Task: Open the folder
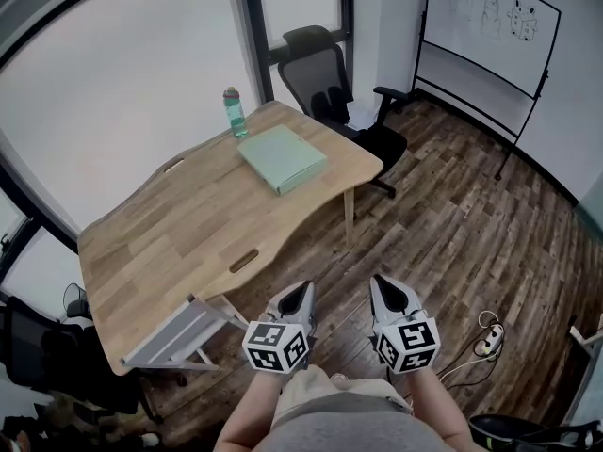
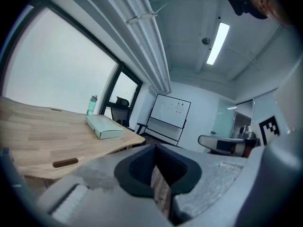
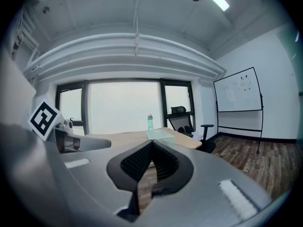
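Head view: one pale green folder [image 1: 282,157] lay flat at the far end of the table [image 1: 170,243] beside one bottle [image 1: 234,111], well away from me. In its own view the left gripper [image 2: 155,149] had its jaws shut and empty; the right gripper [image 3: 151,144] in its view, same deal. The folder looked light but stiff-covered, so I'd catch the cover's free edge.

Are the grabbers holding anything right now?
No, nothing. The left gripper and the right gripper are both shut and empty, and the green folder lies on the table, away from them.
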{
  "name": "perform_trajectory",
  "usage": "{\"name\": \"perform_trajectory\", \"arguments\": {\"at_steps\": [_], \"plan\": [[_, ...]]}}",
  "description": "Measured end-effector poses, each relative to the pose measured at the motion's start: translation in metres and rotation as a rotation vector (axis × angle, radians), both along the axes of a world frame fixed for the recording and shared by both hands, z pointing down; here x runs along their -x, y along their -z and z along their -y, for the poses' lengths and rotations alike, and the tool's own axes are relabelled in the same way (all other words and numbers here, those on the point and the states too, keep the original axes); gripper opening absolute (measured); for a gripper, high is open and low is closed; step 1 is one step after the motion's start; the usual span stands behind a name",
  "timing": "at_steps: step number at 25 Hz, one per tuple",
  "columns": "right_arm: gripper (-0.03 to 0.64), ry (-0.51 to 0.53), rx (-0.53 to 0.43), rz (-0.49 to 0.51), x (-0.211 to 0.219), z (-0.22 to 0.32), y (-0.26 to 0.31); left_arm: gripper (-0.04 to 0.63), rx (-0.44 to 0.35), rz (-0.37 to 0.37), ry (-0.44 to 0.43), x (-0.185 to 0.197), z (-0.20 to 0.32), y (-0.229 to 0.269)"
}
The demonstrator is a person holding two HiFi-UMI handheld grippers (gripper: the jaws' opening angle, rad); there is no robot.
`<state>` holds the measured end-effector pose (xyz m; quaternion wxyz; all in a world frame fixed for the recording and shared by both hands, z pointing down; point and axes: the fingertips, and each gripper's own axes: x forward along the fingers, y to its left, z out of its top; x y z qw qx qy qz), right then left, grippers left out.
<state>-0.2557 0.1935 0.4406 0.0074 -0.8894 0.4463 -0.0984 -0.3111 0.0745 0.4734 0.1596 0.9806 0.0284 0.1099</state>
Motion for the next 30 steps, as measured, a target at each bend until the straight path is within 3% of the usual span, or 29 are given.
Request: {"name": "perform_trajectory", "arguments": {"at_steps": [15,30], "plan": [[-0.002,0.029,0.0,0.019,-0.045,0.01,-0.012,0.002,0.002,0.013,0.04,-0.051,0.014,-0.009],[-0.002,0.034,0.024,0.013,-0.173,0.046,-0.016,0.002,0.0,0.03,0.096,-0.18,0.067,-0.02]]}}
